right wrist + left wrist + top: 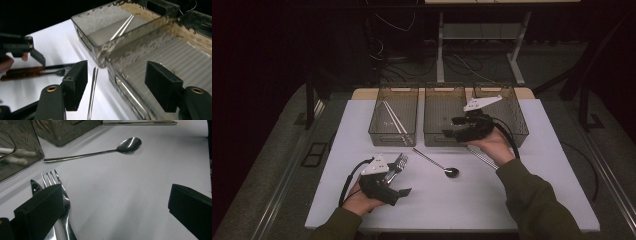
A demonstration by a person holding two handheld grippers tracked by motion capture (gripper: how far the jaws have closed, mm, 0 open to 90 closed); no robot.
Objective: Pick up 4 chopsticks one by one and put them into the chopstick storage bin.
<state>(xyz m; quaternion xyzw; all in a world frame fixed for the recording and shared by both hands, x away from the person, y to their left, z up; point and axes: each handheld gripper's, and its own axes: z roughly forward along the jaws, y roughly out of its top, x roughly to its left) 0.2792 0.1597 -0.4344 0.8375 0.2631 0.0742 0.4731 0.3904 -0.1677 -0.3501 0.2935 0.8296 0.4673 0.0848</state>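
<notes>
White tabletop (522, 165), dark room; spoon (436, 164) loose; left gripper (398, 181) released beside fork (398, 162); right gripper (451, 131) released, empty, over middle bin (443, 112).

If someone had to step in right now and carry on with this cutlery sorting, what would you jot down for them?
Left hand-held gripper: open, low over the table, one jaw above the fork and knife, not gripping.
Right hand-held gripper: open, empty, at the near wall of the middle bin.
Done: chopsticks lie in the left bin.
Left: fork, knife, spoon and a pair of metal sticks all lie on the white table; the right bin looks empty.
</notes>
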